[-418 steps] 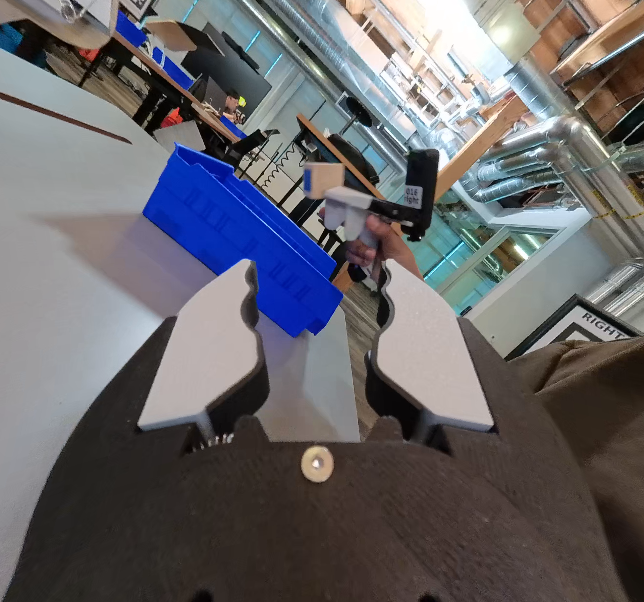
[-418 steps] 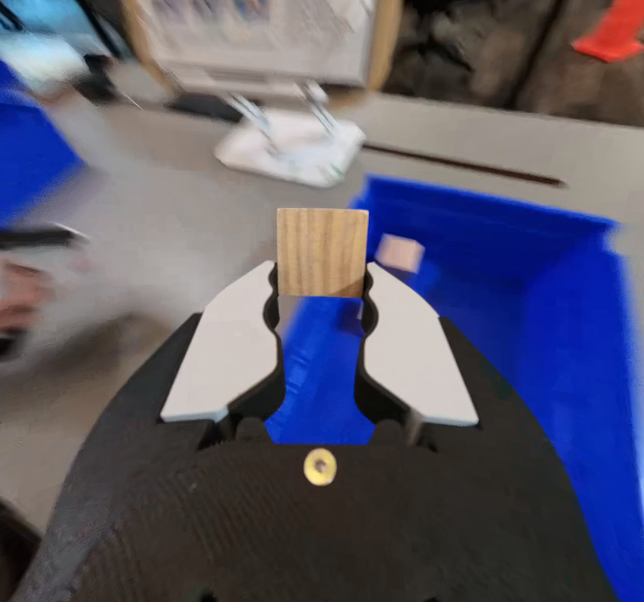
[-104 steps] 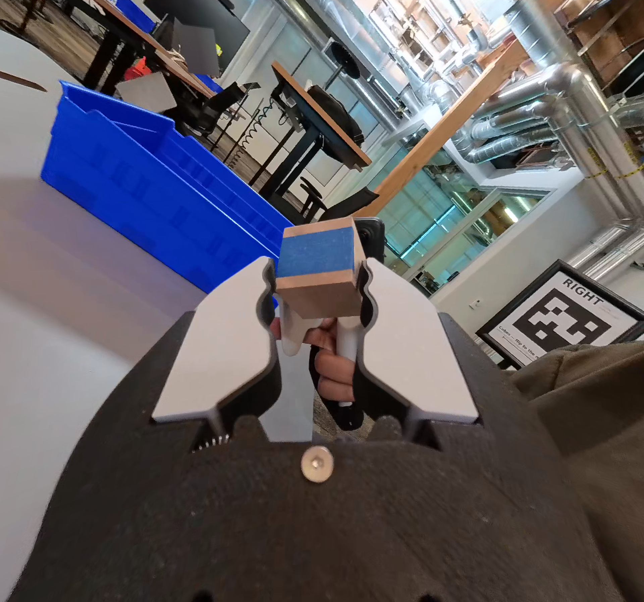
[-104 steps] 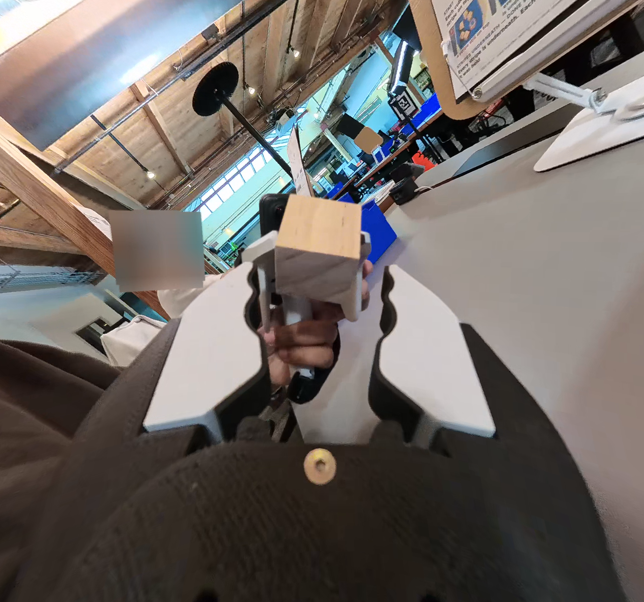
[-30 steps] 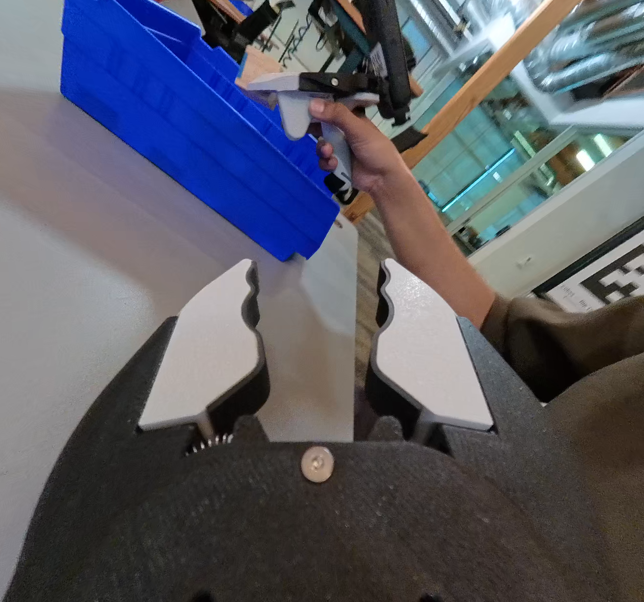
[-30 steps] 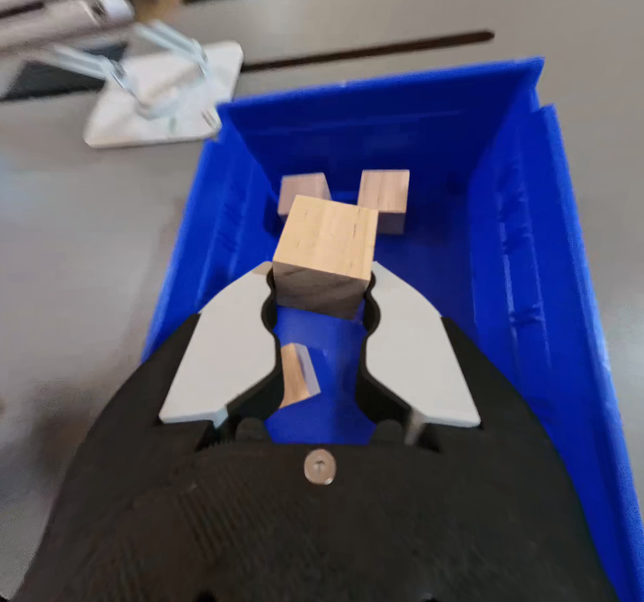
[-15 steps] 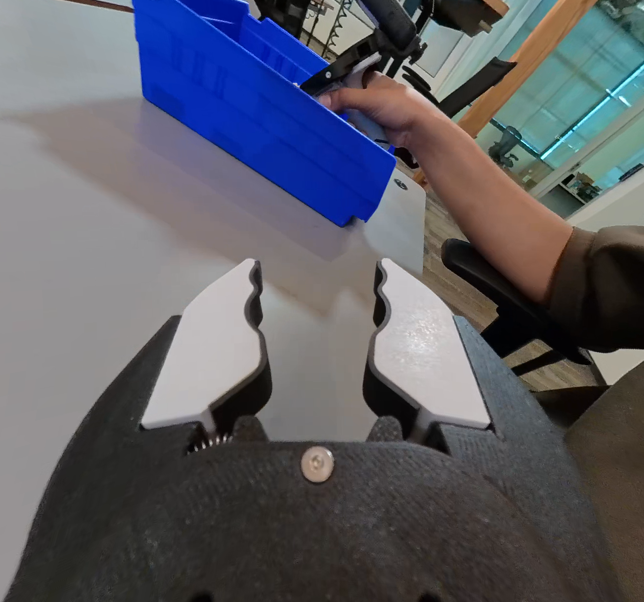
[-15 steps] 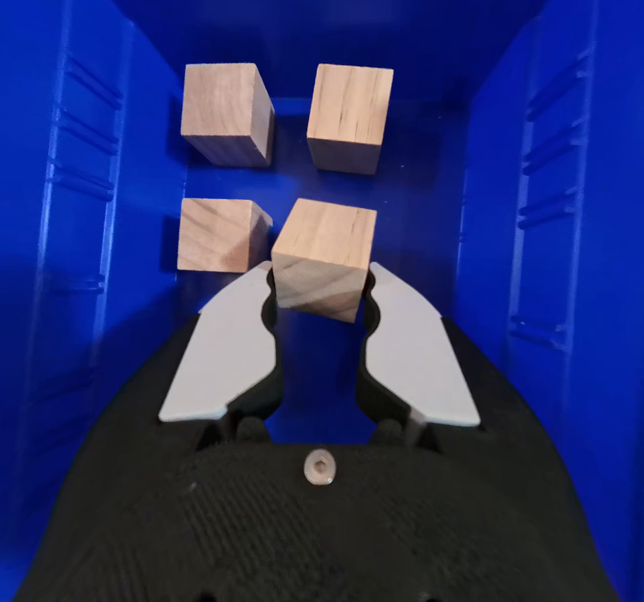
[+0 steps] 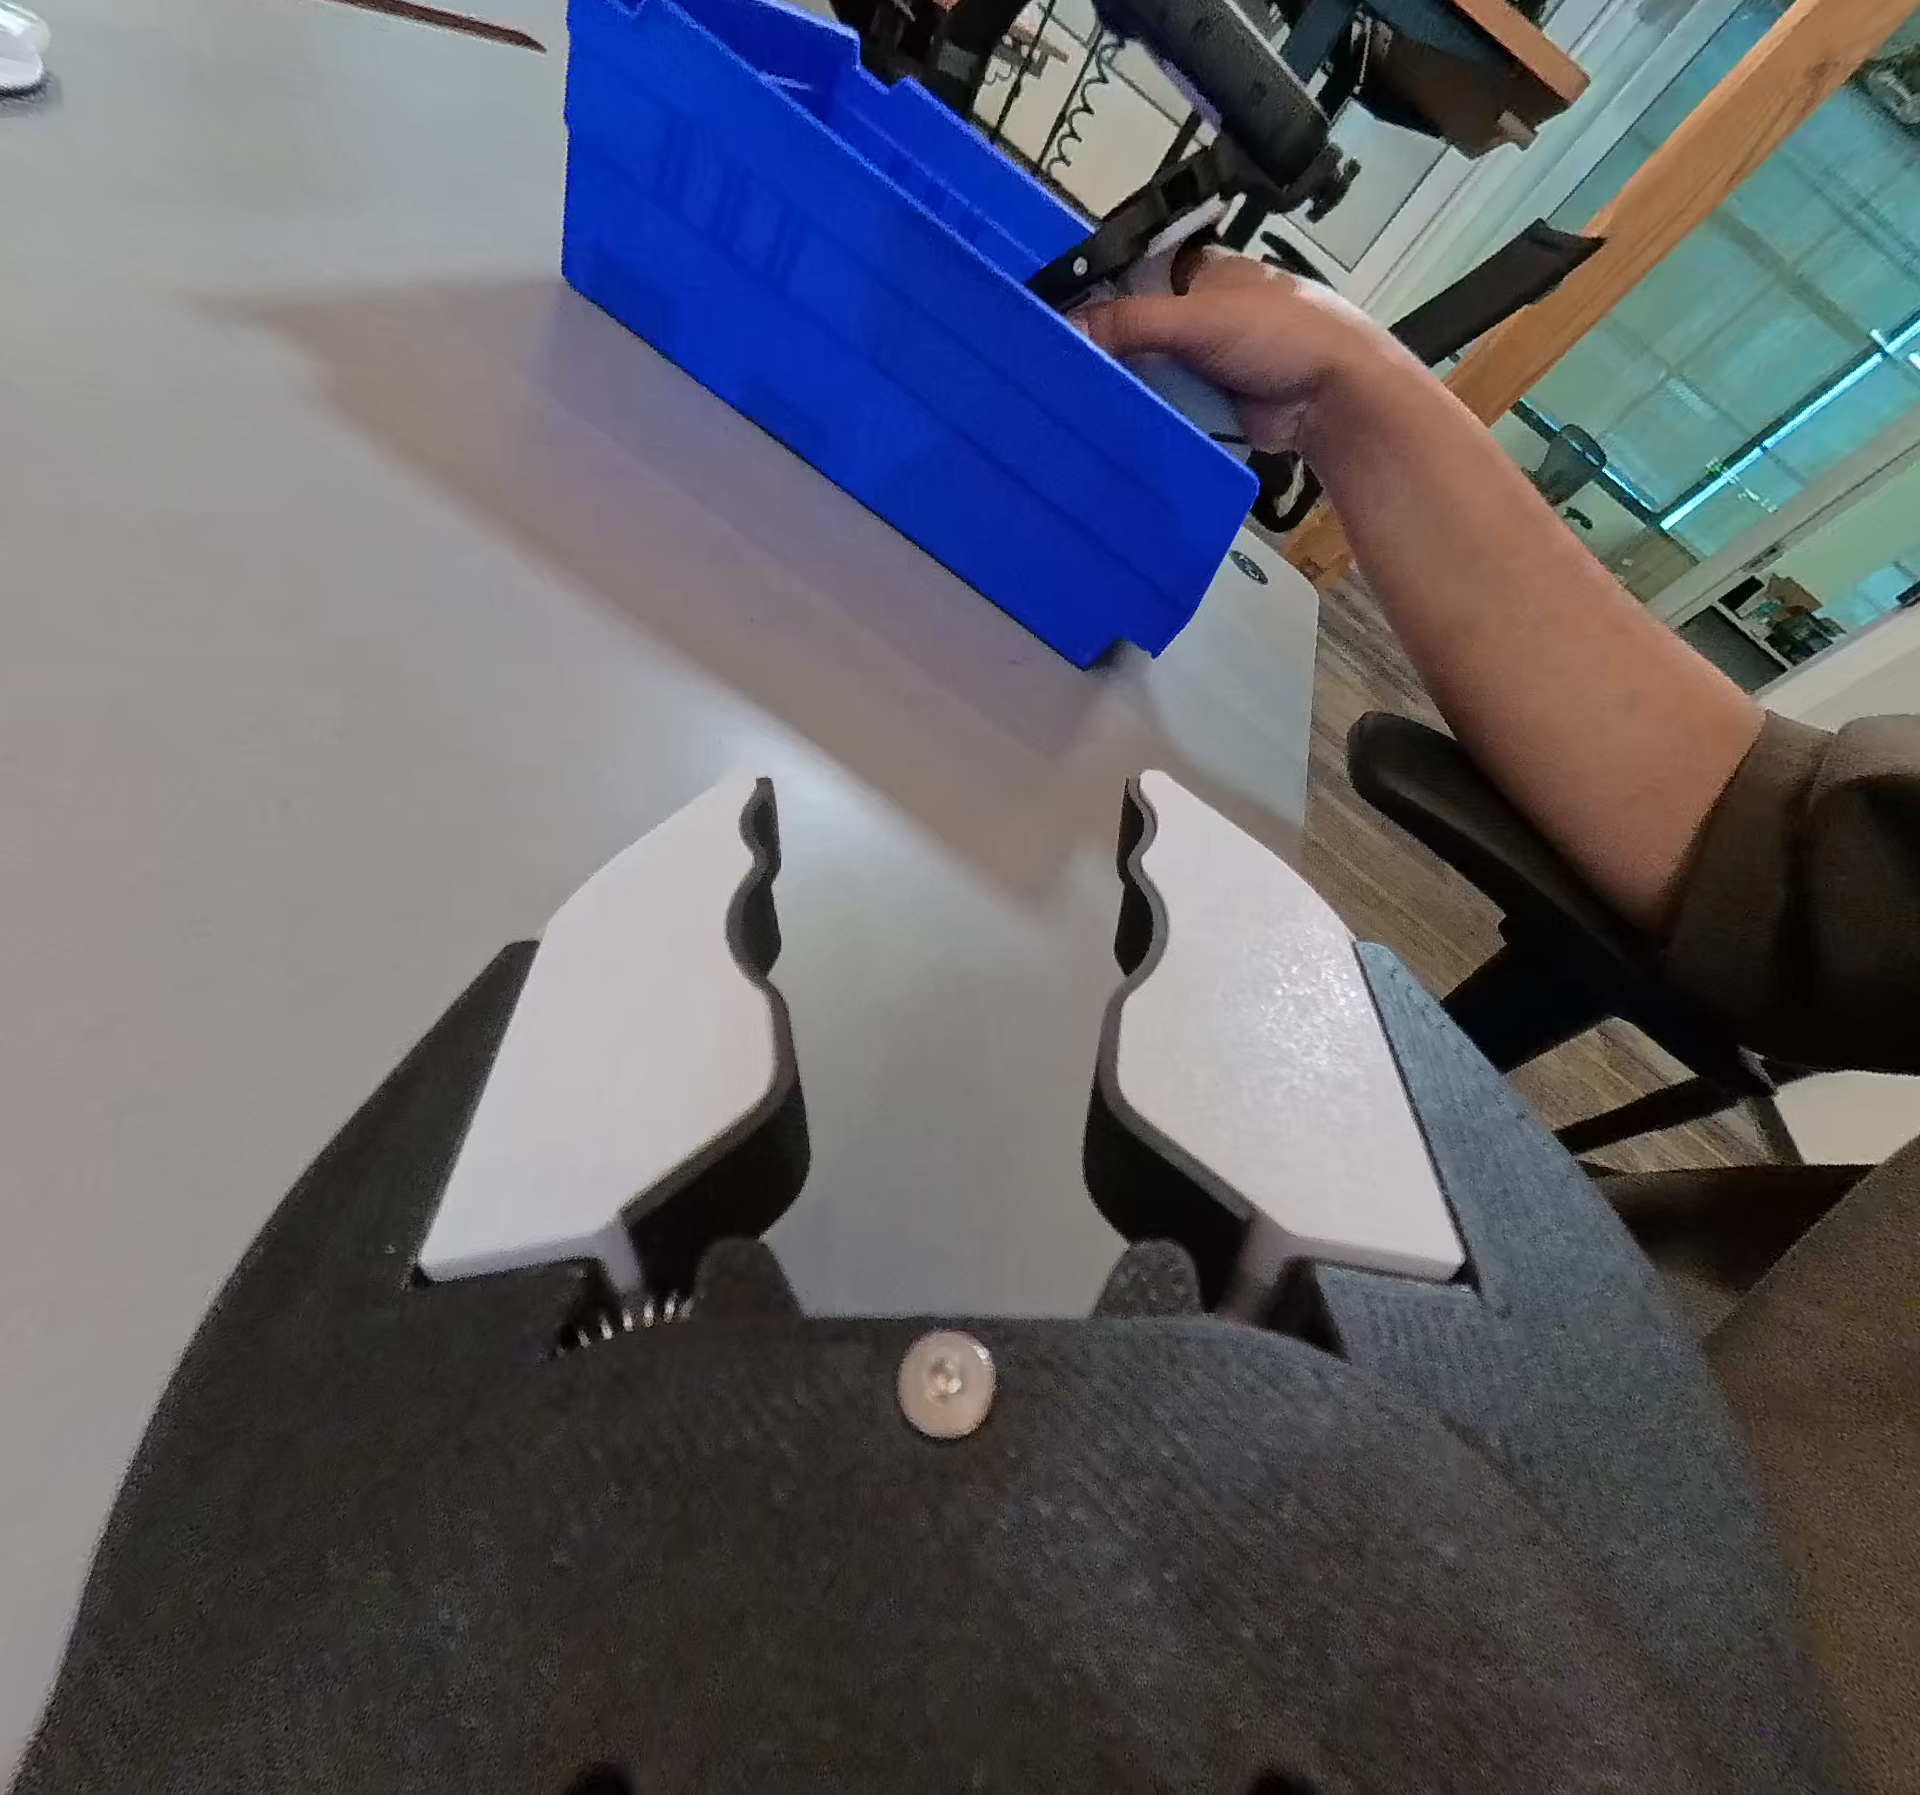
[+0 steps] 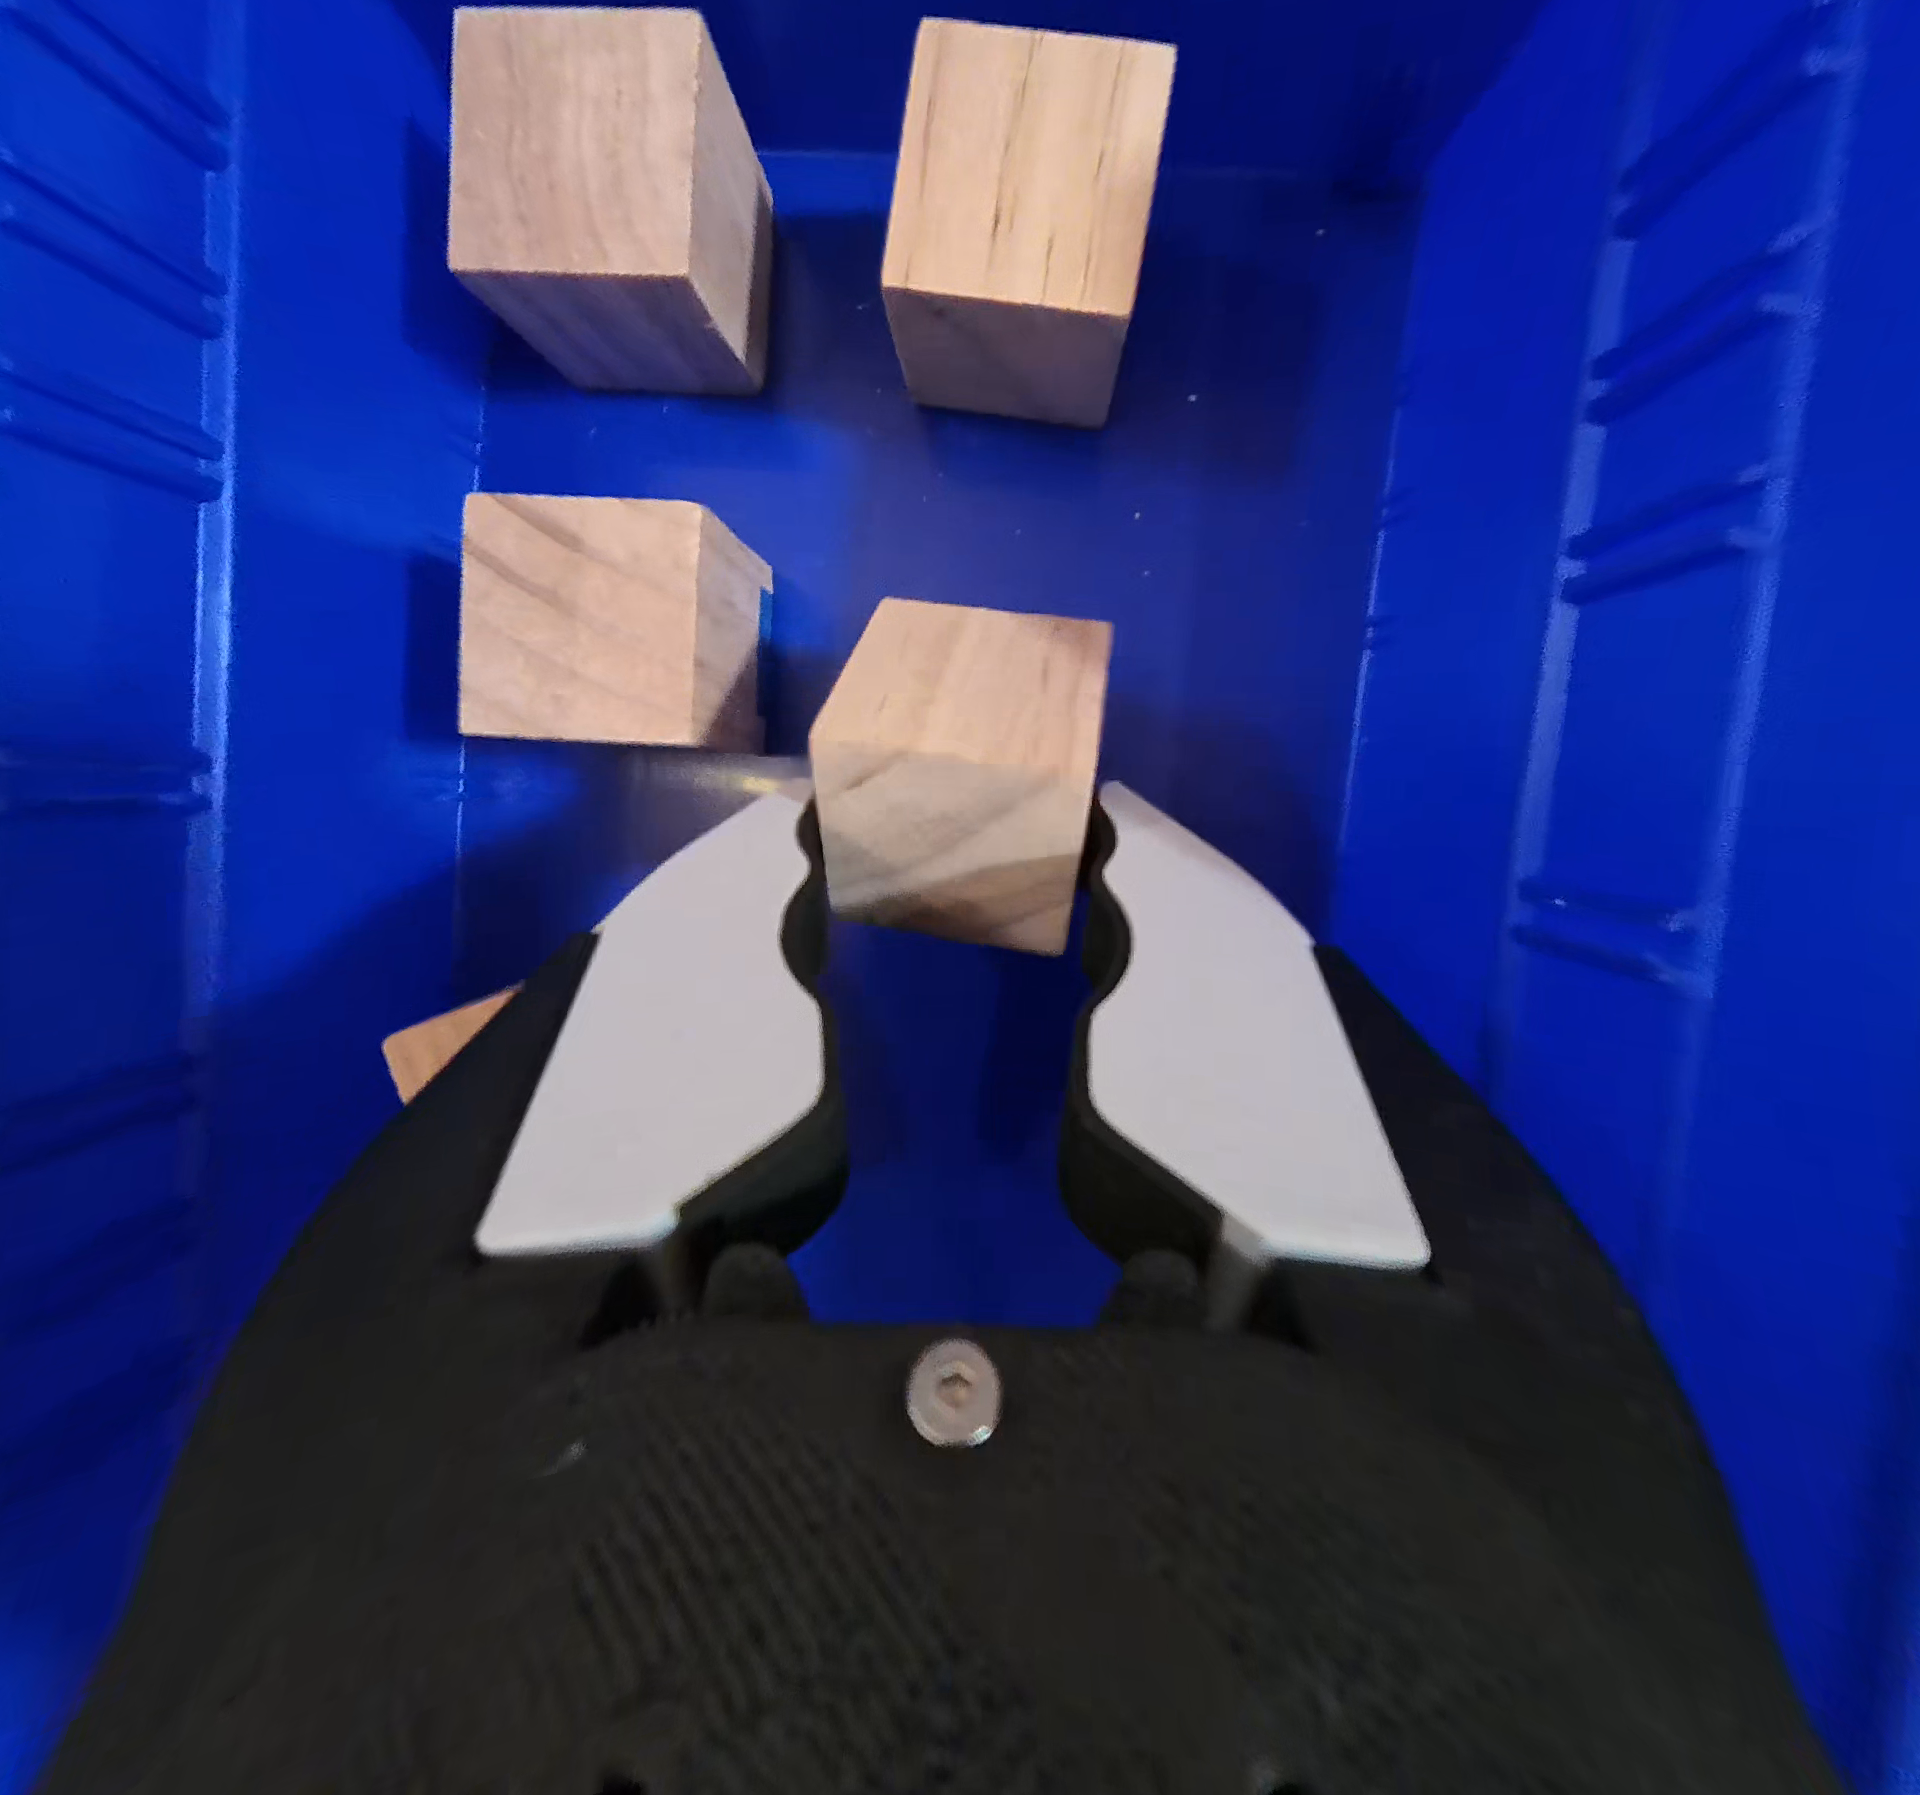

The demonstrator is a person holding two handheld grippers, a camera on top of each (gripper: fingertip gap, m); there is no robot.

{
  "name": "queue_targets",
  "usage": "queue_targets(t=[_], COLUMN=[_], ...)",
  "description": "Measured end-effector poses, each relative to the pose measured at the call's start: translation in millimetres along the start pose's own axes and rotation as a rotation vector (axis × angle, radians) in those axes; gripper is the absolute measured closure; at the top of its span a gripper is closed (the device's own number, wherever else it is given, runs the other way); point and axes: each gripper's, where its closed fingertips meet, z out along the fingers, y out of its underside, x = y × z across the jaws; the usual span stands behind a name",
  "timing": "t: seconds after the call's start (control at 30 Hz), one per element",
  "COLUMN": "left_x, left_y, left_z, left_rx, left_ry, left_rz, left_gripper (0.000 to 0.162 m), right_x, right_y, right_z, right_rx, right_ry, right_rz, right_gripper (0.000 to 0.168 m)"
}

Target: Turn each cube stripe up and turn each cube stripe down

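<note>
From my left wrist view, the blue bin's [image 9: 894, 363] wall hides the front of the right gripper and whatever lies inside. In the right wrist view, my gripper [image 10: 956, 836] covers all but a corner of one cube [image 10: 442, 1054], and I cannot see the underside of the held cube [image 10: 961, 769]. The bin's walls run off the frame.

Bin [image 10: 1662, 498]: solid blue. Cubes [image 10: 956, 758]: pale tan wood grain. Table [image 9: 260, 602]: plain grey. Gripper fingers [image 9: 623, 1070]: light grey on black.

No writing can be read anywhere in view.
</note>
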Motion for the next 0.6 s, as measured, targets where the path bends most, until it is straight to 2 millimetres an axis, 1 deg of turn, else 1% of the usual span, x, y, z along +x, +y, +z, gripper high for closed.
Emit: queue_targets(t=[0.07,0.13,0.2,0.27,0.33,0.47,0.6], left_x=[-2.1,-4.3,-5.7,-8.5,-11.1,-14.6,-17.6], left_y=[5.3,6.3,4.2,2.8,1.5,-2.6,-5.5], left_z=[2.2,3.4,3.3,2.2,0.6,-1.4,-1.3], left_rx=[-0.029,-0.031,-0.019,-0.012,-0.003,0.023,0.041], left_ry=[0.009,0.013,0.017,0.011,0.005,0.008,0.019], left_rz=[-0.024,-0.047,-0.064,-0.073,-0.081,-0.116,-0.159], left_gripper=[0.098,0.098,0.098,0.098,0.098,0.099,0.099], right_x=[0.9,-0.1,-0.2,-0.6,-1.2,-0.4,-2.9], right_y=[-3.0,-5.5,-8.4,-14.3,-25.1,-51.2,-62.6], right_z=[1.2,1.0,-1.0,-7.0,-19.0,-55.6,-83.0], right_rx=[0.019,0.032,0.048,0.083,0.149,0.326,0.432], right_ry=[0.026,0.033,0.039,0.035,0.027,0.027,0.022], right_rz=[-0.007,-0.009,-0.012,-0.013,-0.011,-0.001,-0.009], right_gripper=[0.122,0.122,0.115,0.110,0.111,0.115,0.117])
